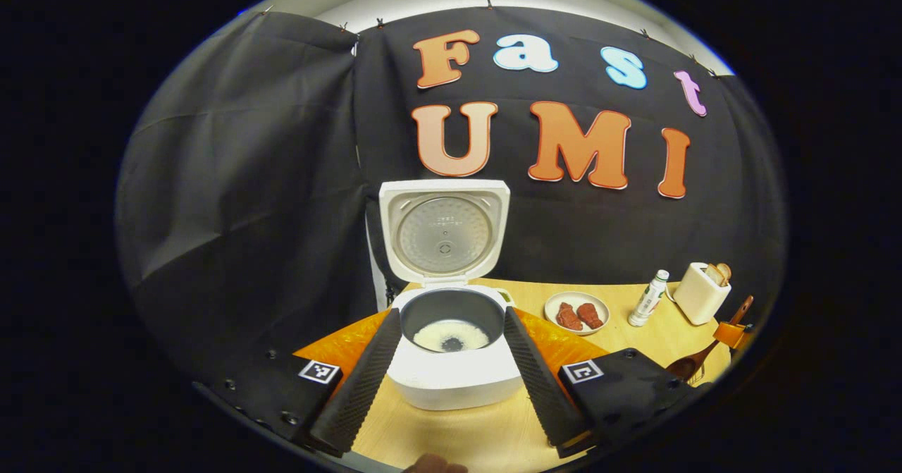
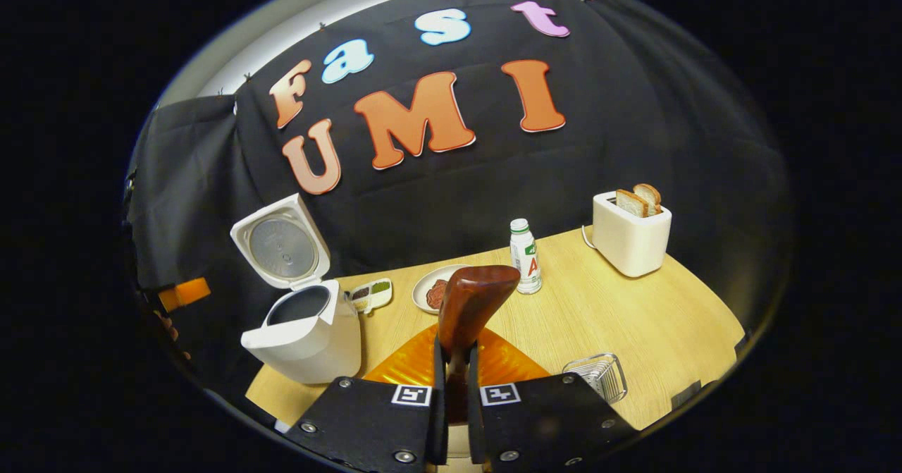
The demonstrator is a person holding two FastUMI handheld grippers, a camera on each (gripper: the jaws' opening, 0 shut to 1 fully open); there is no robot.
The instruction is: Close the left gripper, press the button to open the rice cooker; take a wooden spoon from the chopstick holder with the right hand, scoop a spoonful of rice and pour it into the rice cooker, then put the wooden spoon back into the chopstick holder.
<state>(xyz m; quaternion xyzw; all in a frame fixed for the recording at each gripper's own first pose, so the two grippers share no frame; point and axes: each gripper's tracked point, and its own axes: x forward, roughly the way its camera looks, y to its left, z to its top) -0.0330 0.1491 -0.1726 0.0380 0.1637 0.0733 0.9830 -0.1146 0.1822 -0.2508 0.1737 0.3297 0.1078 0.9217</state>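
Nearest us in the right gripper view, our right gripper (image 2: 456, 381) is clamped on the dark brown wooden spoon (image 2: 471, 302), whose bowl rises at frame centre. At lower left there, the white rice cooker (image 2: 303, 339) stands on the pale wooden counter (image 2: 634, 318) with its lid up. In the left gripper view, our left gripper (image 1: 451, 374) hangs with fingers spread either side of that cooker, rice in its dark pot.
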